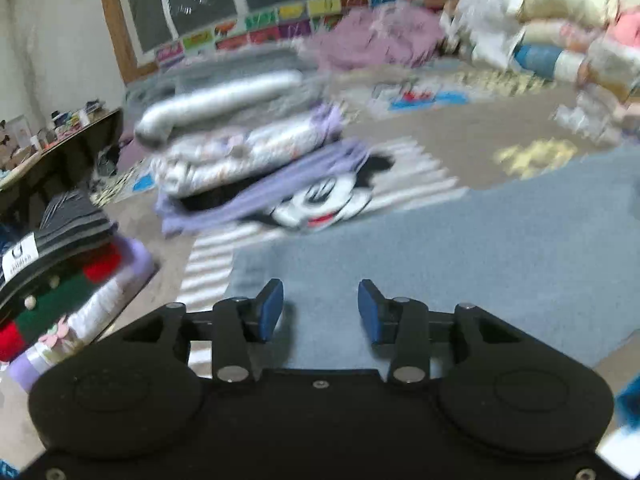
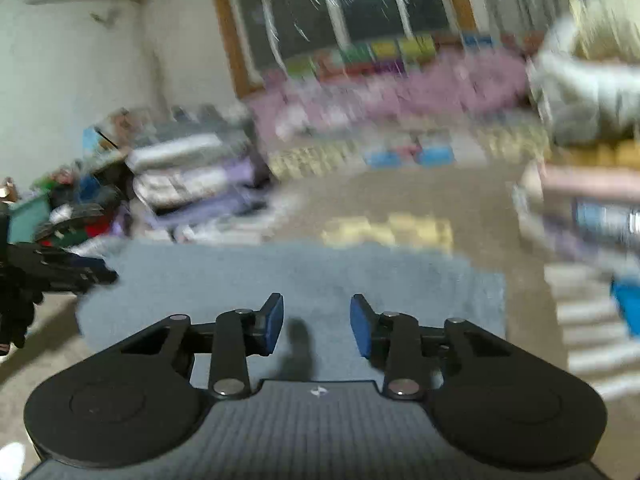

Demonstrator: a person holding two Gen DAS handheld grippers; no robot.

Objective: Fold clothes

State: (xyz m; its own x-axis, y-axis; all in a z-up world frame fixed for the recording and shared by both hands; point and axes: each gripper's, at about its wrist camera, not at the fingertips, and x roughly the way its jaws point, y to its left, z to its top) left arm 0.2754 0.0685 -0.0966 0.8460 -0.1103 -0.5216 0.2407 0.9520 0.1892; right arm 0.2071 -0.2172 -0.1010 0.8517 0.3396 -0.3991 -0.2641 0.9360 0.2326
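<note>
A blue-grey garment [image 1: 440, 260] lies flat on the beige floor, spread under both grippers. My left gripper [image 1: 320, 304] hovers over its near left part, blue pads apart with only cloth far below them. In the right wrist view the same garment [image 2: 300, 276] fills the middle. My right gripper [image 2: 316, 320] stands open above it, nothing between its fingers. The left gripper's black body [image 2: 60, 272] shows at that garment's left edge. Both views are blurred.
A stack of folded clothes [image 1: 240, 148] rests on a lilac cartoon-mouse garment [image 1: 320, 200] beyond the blue-grey one. Another folded stack [image 1: 60, 280] with striped, red and green pieces sits at the near left. Unfolded clothes [image 1: 560, 40] are heaped at the right. A cluttered table [image 1: 60, 136] stands far left.
</note>
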